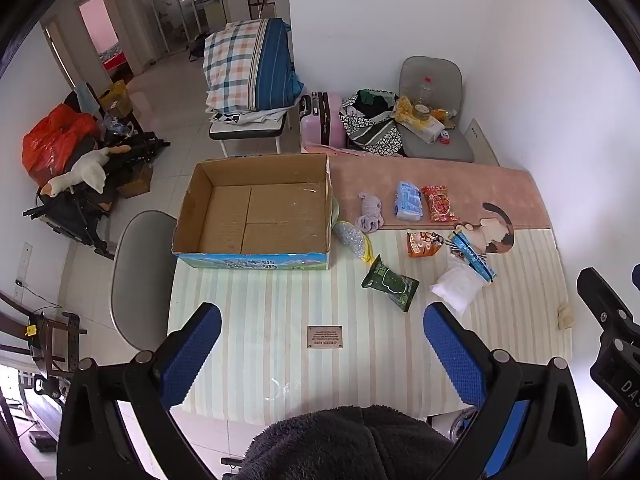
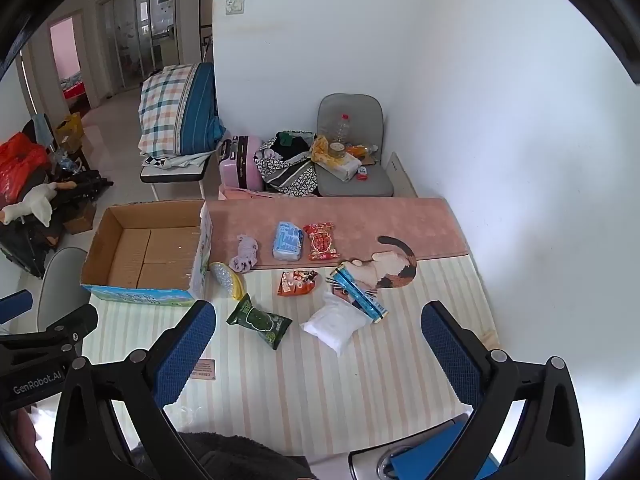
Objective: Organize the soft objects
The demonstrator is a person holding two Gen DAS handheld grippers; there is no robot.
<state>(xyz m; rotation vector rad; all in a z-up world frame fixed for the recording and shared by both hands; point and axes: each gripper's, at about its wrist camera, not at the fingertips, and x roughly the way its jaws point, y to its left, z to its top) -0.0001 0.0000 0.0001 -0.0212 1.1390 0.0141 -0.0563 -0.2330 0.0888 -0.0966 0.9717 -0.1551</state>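
Blue-padded fingers of the left gripper stood wide apart above the near part of the striped surface, holding and touching nothing; the right gripper was likewise spread wide and empty, hovering over the same surface. One cardboard box, open-topped and with nothing visible inside, sat on the far left of the surface. Eight soft items lay to its right, none in the box. One lilac cloth bundle, one blue-and-white pack and one red snack packet formed a far row on the pink part of the covering, each with its long axis running from near to far. One silver-and-yellow pouch lay touching or just beside the box's right wall, angled toward the near right. One orange snack bag lay near the middle. One dark green packet lay nearest the grippers, its long axis slanting from far left to near right. One white pillow pack lay just right of it, overlapped at its far edge by one blue striped packet, which slanted from far left to near right.
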